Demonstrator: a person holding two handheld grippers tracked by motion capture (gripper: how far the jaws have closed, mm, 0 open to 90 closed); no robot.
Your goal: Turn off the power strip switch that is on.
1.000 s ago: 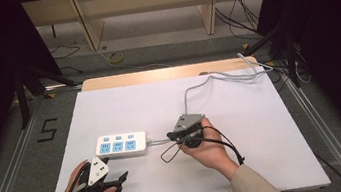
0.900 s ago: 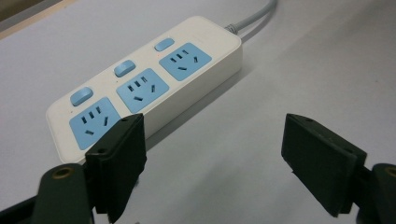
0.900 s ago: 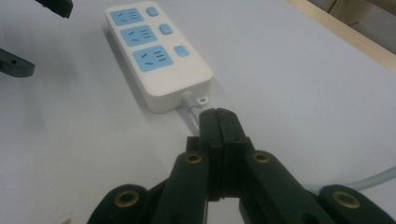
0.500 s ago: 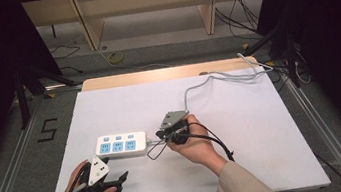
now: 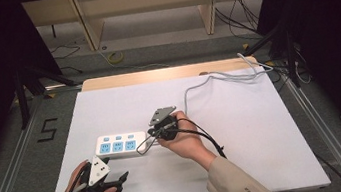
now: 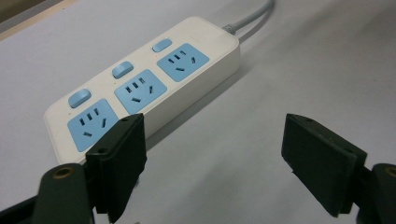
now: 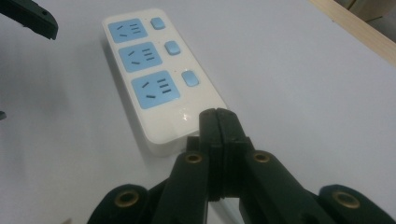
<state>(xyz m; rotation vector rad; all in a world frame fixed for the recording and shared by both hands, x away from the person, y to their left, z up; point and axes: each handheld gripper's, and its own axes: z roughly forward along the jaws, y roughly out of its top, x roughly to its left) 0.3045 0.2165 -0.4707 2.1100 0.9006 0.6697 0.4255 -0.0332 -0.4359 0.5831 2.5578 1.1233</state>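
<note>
Resting on the white surface (image 5: pixel 244 131), the power strip (image 5: pixel 121 145) lay near the right tool (image 5: pixel 153 135), its jaws pressed together, empty, while the left tool (image 5: pixel 119 179) stood wide open.

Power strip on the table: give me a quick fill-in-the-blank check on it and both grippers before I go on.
1. The power strip has ___ blue sockets, each with its own blue button.
2. The jaws of the right gripper are ___, with nothing between them.
3. The jaws of the left gripper stand ___, with bare table between them.
4. The grey cord leaves the strip at the end nearer the ___ gripper.

Missing words: three; shut; open; right
</note>
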